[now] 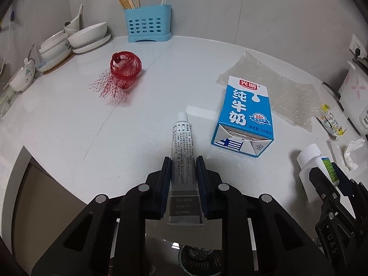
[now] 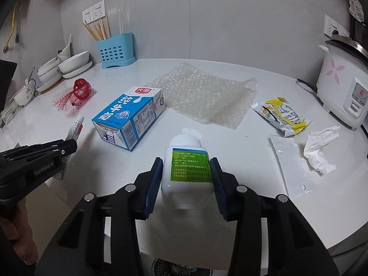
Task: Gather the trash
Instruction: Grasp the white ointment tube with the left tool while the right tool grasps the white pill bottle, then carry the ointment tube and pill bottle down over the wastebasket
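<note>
The left tool (image 1: 182,161) is clamped on a grey-and-white squeeze tube with a white screw cap (image 1: 181,151), its blue ribbed pads pressing on either side of the tube's lower body while the cap end points out over the white tabletop (image 1: 69,119). The right tool (image 2: 187,161) is clamped on a white plastic pill bottle with a green label (image 2: 186,168), gripped across its labelled body with the cap facing away. More trash lies on the tabletop: a blue-and-white milk carton (image 2: 128,119) on its side between the two tools, with a crumpled sheet of clear bubble wrap (image 2: 207,92) just behind it; a balled red mesh net (image 1: 124,72) well apart to the left; a torn yellow-and-silver snack wrapper (image 2: 280,115); a flat clear plastic sleeve (image 2: 289,163); and a crumpled white tissue (image 2: 319,147) touching the sleeve's far edge. At the back wall stands a light blue perforated utensil holder with wooden chopsticks (image 1: 148,24), beside stacked white bowls and plates (image 1: 85,36). A white rice cooker with pink flowers (image 2: 340,87) stands at the right edge.
</note>
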